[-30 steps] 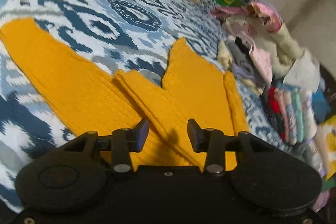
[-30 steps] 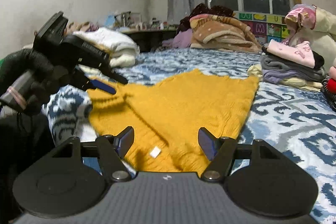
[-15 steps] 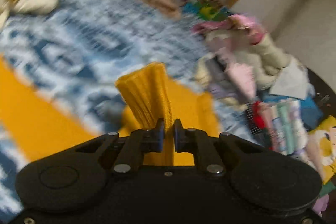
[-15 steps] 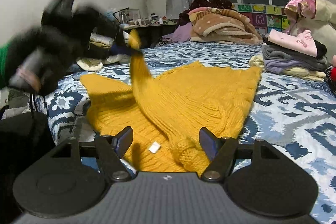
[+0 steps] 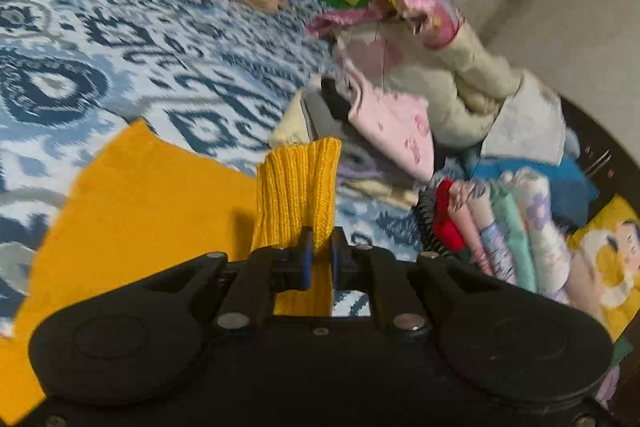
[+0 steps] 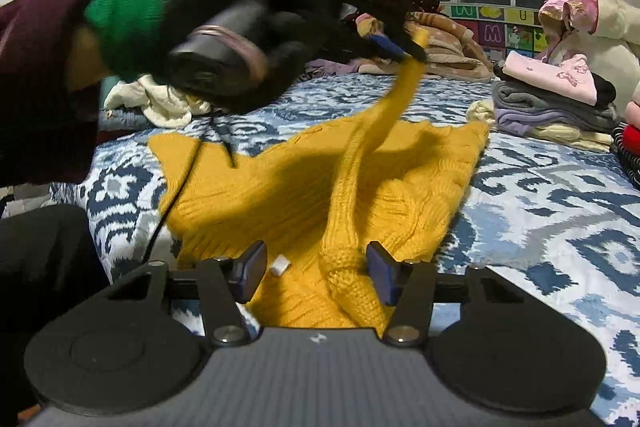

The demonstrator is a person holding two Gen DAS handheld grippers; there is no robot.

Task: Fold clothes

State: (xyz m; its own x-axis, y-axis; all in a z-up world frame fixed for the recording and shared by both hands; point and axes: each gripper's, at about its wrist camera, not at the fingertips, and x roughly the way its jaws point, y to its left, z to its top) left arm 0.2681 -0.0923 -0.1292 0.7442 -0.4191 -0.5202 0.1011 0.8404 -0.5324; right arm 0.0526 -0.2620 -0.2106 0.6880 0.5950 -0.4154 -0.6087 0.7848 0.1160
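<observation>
Sweater (image 6: 304,195), spread on the bed (image 6: 560,195) near its front edge, is lifted by its cuff (image 5: 298,187) in the clenched left gripper (image 5: 319,259), while the right gripper (image 6: 316,269), jaws just narrowed around the shoulder without pinching, risks a slipped fold.

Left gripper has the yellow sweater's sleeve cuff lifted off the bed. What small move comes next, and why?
Probably carry the sleeve cuff across the sweater body and lay it flat: the left gripper is clamped on it, and the sleeve hangs taut above the flat body on the bed.
</observation>
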